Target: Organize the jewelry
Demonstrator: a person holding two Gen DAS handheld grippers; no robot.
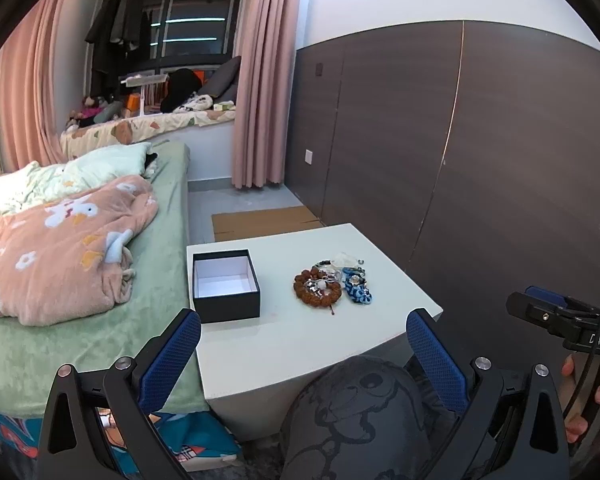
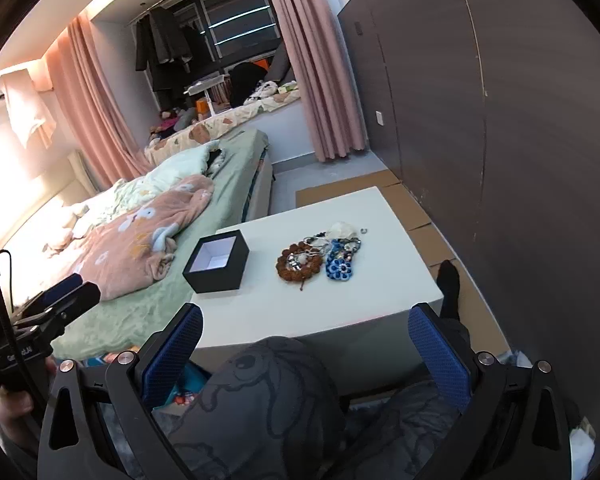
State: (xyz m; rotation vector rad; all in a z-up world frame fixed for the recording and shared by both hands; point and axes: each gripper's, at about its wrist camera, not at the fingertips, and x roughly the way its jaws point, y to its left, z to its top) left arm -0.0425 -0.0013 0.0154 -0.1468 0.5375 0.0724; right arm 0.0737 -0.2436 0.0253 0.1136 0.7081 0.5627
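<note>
Far left, off the table (image 1: 284, 336): bed with a pink blanket (image 1: 60, 248), no part in the job. On the table's left portion, a black box (image 1: 225, 284) — lid off, white inside, nothing in it, upright and square to the edge. Rigid card by the look of it, light enough to slide if nudged, so better approached from above than pushed.

Further right, well apart from the box, the jewelry heap: a brown beaded bracelet (image 1: 317, 290) touching a blue knotted cord piece (image 1: 357, 290), with smaller silvery and glassy bits tangled behind. Probably light, limp and prone to snagging; beads likely hard and a little slippery. Best hold judged to be a pinch across the bracelet's near rim, clear of its neighbours.

Left gripper (image 1: 303, 354) spread wide, holding nothing, hanging short of the table's near edge. Right gripper (image 2: 305, 354) likewise — parted, nothing between the pads, above a knee.
</note>
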